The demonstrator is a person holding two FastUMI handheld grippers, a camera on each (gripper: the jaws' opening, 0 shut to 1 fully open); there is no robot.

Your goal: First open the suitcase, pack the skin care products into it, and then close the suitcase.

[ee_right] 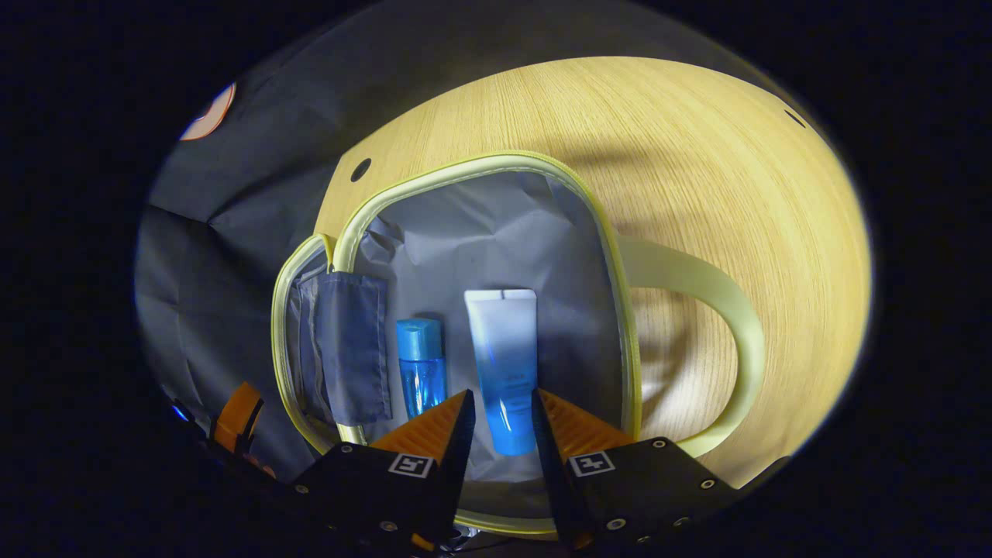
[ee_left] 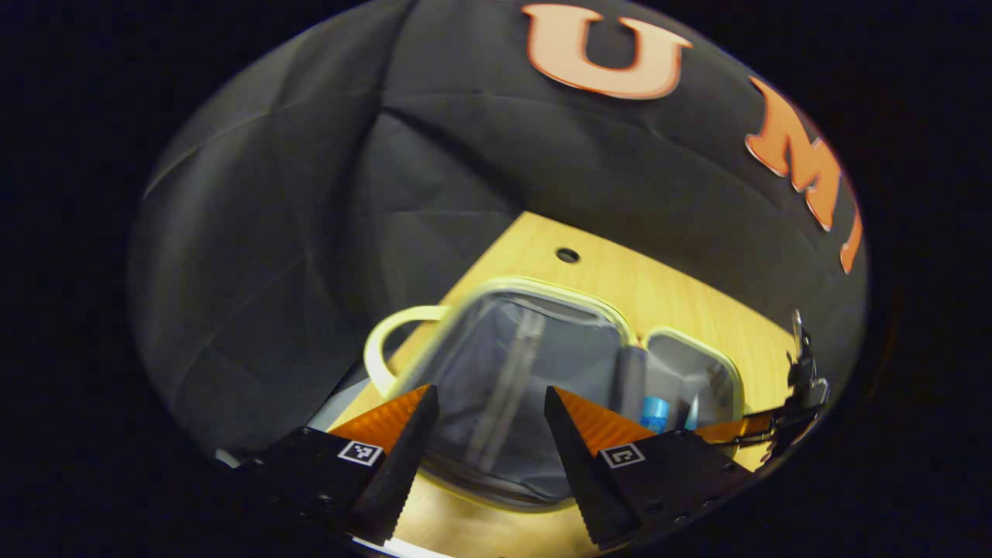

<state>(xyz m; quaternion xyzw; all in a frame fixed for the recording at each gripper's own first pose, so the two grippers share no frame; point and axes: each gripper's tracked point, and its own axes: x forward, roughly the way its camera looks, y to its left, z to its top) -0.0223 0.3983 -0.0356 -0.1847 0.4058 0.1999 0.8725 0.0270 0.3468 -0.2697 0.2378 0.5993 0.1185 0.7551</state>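
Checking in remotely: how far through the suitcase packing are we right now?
Done: the suitcase lies open on the table, with a blue bottle already on its grey lining. In hand: the right gripper has the white-and-blue tube between its jaws over the lining, whether gripped or just let go I cannot tell. The left gripper hangs open. Left: closing the suitcase.

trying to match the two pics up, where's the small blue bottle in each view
Left gripper view: the small blue bottle sits low right, only its cap peeking out just above the left claw's right finger.
Right gripper view: the bottle lies in the lower middle inside the open case, left of the white and blue tube.
Shared landmark: the case's pale yellow handle.
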